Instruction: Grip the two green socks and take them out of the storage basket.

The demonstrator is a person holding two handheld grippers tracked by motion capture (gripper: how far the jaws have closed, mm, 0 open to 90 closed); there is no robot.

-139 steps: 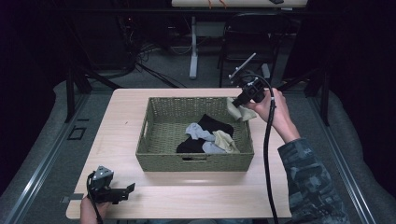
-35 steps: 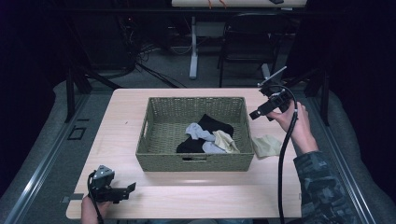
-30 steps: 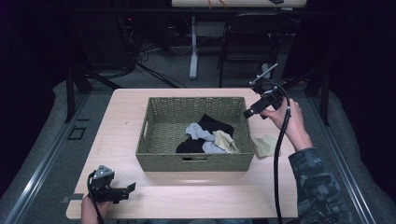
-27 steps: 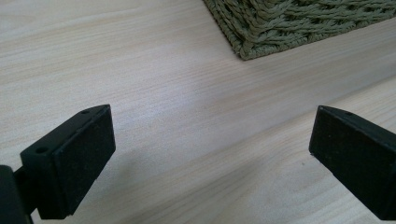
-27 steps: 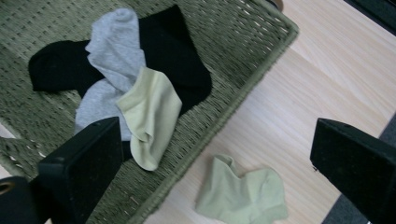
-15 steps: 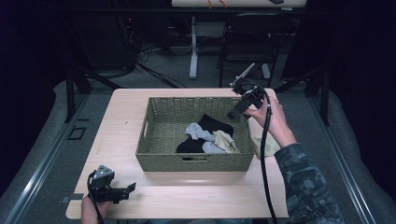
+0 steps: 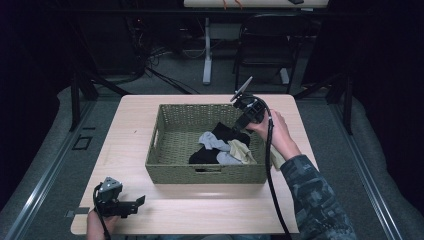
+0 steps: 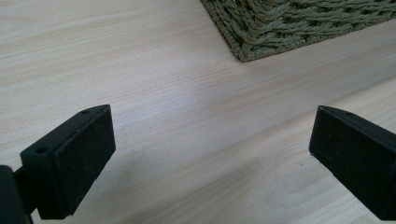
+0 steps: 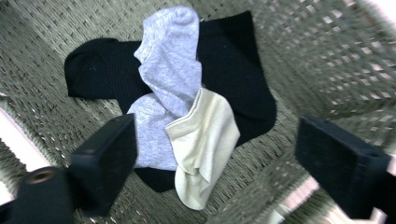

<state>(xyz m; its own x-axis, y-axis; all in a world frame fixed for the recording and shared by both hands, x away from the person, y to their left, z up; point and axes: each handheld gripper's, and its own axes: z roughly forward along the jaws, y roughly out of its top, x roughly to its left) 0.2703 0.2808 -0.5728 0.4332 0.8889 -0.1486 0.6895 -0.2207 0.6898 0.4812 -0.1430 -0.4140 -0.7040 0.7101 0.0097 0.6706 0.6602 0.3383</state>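
An olive woven basket (image 7: 210,174) stands mid-table and holds a black sock (image 7: 202,156), a grey sock (image 7: 212,141) and a cream sock (image 7: 241,151). My right gripper (image 7: 239,124) hangs over the basket's right rear part and points down at the pile. In the right gripper view, the grey sock (image 9: 170,56) and cream sock (image 9: 205,140) lie on the black sock (image 9: 233,60) below my right gripper (image 9: 210,163). Its jaws have just been closing a little but stand open with nothing between them. My left gripper (image 7: 135,204) rests open at the table's front left, facing the basket's corner (image 8: 289,23).
A second cream sock (image 7: 276,159) lies on the table (image 7: 130,130) right of the basket, partly behind the right hand. A cable trails from the right gripper along the sleeve. Behind the table stand a dark chair (image 7: 265,45) and a desk's legs.
My right gripper has moved left from above the table's right side to over the basket and has sunk a little. Earlier it left a cream sock beside the basket. The left gripper stayed still.
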